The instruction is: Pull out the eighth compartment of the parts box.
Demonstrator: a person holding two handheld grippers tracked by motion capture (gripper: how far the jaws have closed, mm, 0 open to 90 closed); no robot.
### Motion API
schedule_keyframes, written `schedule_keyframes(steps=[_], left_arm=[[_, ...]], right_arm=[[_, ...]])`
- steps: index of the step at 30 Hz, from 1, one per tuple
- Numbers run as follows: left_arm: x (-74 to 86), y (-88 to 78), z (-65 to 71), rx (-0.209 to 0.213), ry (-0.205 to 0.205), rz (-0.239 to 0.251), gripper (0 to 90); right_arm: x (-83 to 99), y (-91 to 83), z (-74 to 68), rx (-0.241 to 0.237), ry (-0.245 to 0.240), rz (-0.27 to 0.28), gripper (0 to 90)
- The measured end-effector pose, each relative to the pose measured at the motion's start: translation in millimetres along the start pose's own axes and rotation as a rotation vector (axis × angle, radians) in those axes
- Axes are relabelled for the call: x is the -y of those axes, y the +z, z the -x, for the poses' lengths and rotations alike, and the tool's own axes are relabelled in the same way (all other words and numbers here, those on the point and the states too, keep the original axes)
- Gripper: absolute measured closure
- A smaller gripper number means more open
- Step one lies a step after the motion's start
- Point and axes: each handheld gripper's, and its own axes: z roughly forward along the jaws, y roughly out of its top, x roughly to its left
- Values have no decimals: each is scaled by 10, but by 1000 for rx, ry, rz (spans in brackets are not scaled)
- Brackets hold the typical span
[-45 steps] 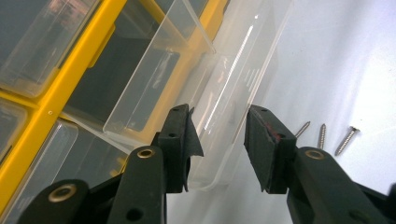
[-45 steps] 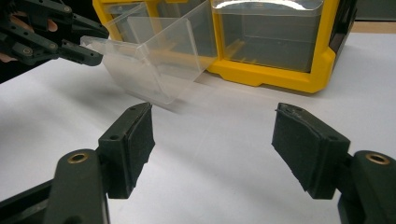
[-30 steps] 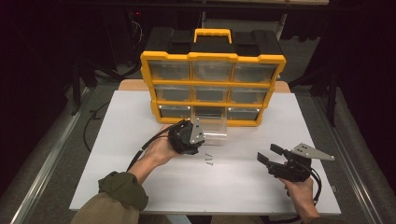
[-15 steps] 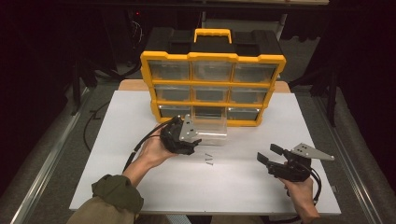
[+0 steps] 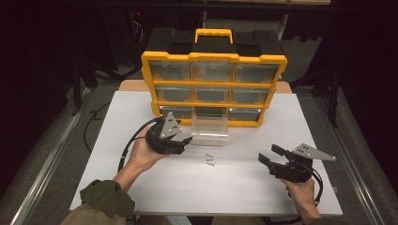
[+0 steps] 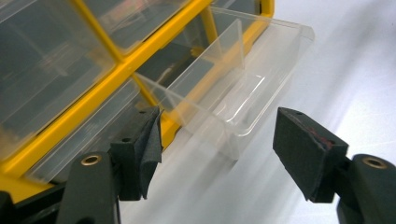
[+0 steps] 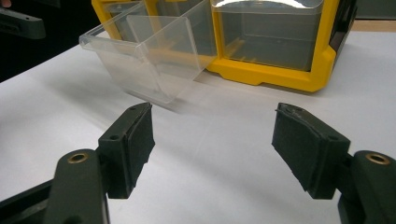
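A yellow drawer cabinet (image 5: 213,57) stands at the back of the white table. Its bottom middle clear drawer (image 5: 210,129) is pulled out and looks empty. My left gripper (image 5: 185,140) hovers just left of that drawer's front, open. Its jaws have just been opening, and nothing sits between the pads. In the left gripper view the drawer (image 6: 243,93) lies a little ahead of the open left gripper (image 6: 218,135). My right gripper (image 5: 267,154) rests at the front right, open and empty. In the right gripper view the open right gripper (image 7: 212,135) faces the drawer (image 7: 149,51) and the cabinet (image 7: 280,77).
A few small dark pieces (image 5: 210,161) lie on the white table (image 5: 141,187) in front of the drawer, between the two hands. Black cables trail from both grippers. Beyond the table edges the floor is dark.
My left hand has drawn the gripper leftward, away from the drawer's front. The drawer stays pulled out. The right hand has not moved.
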Motion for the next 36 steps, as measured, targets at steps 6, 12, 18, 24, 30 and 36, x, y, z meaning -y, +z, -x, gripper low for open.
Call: schedule_keyframes(steps=[6,12,18,24,30,36], left_arm=[[118,-156,-56,-17,-50,14,332],[246,-288,-118,-25,-107,18,330],[445,-427,-146,-32,-169,26,331],[632,-520,-175,-55,-242,54,327],[764,-576,-128,-71,-280,89,330],[937,-652,-99,-46,-359,110,319]], right_arm=[[-2,-6,4,0,9,5,308],[-2,-2,1,-4,0,4,308],[-3,-1,1,-10,1,3,307],[-5,7,-12,-18,5,3,306],[-10,-3,-11,-20,7,10,305],[-14,-7,2,-26,6,23,301]])
